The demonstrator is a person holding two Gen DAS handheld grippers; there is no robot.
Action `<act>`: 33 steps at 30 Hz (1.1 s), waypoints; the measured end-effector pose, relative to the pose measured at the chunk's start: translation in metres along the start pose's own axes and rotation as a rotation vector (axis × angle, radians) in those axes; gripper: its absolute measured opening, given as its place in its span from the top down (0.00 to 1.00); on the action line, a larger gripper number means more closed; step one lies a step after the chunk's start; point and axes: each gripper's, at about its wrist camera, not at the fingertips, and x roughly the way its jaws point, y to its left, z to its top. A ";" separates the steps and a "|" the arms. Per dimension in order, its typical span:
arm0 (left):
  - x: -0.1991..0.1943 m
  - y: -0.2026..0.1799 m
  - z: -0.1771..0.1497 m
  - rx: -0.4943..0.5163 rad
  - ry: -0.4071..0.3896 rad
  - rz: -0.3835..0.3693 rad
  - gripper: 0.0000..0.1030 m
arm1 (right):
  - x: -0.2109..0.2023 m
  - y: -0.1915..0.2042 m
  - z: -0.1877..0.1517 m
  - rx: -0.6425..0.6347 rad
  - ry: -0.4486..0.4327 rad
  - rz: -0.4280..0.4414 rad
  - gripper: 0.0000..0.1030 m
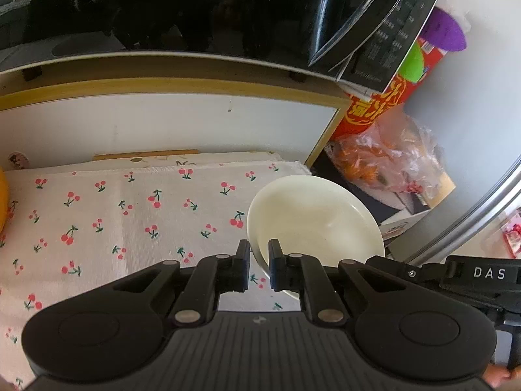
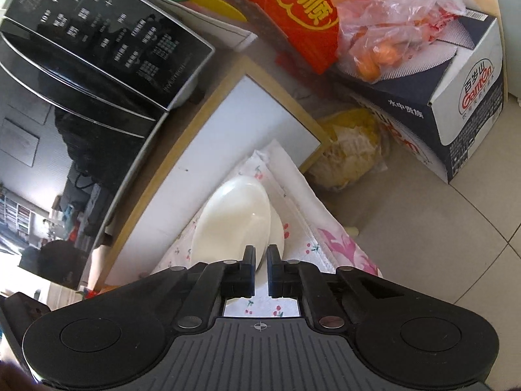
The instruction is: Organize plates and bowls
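A cream-white bowl [image 1: 314, 218] is at the right end of a cherry-print cloth [image 1: 130, 221]. My left gripper [image 1: 259, 252] is shut on the bowl's near left rim, one finger inside and one outside. In the right wrist view the same white bowl [image 2: 234, 221] is seen tilted, from its side. My right gripper [image 2: 260, 257] is shut on the bowl's near rim. Both grippers grip the one bowl. An orange-yellow dish edge [image 1: 2, 198] shows at the far left of the cloth.
A black microwave [image 1: 182, 9] stands on a white, wood-trimmed surface [image 1: 162, 123] behind the cloth. To the right are a red bag [image 2: 299, 9], a plastic bag of oranges [image 2: 381, 39], a dark carton [image 2: 456, 97], and tiled floor [image 2: 439, 260].
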 end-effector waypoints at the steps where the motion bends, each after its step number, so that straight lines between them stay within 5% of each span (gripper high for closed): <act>1: -0.006 -0.001 0.000 0.001 -0.004 -0.003 0.90 | -0.004 0.002 -0.001 -0.002 0.000 0.003 0.93; 11: -0.095 -0.022 -0.019 -0.003 -0.009 -0.008 0.90 | -0.088 0.041 -0.024 -0.081 0.042 0.005 0.93; 18: -0.155 -0.035 -0.074 -0.008 0.032 -0.004 0.90 | -0.149 0.048 -0.075 -0.158 0.125 0.013 0.92; 30: -0.169 -0.041 -0.142 -0.014 0.076 0.020 0.88 | -0.174 0.031 -0.141 -0.277 0.178 -0.071 0.89; 33: -0.171 -0.045 -0.153 0.035 0.055 0.059 0.76 | -0.171 0.032 -0.150 -0.338 0.156 -0.123 0.87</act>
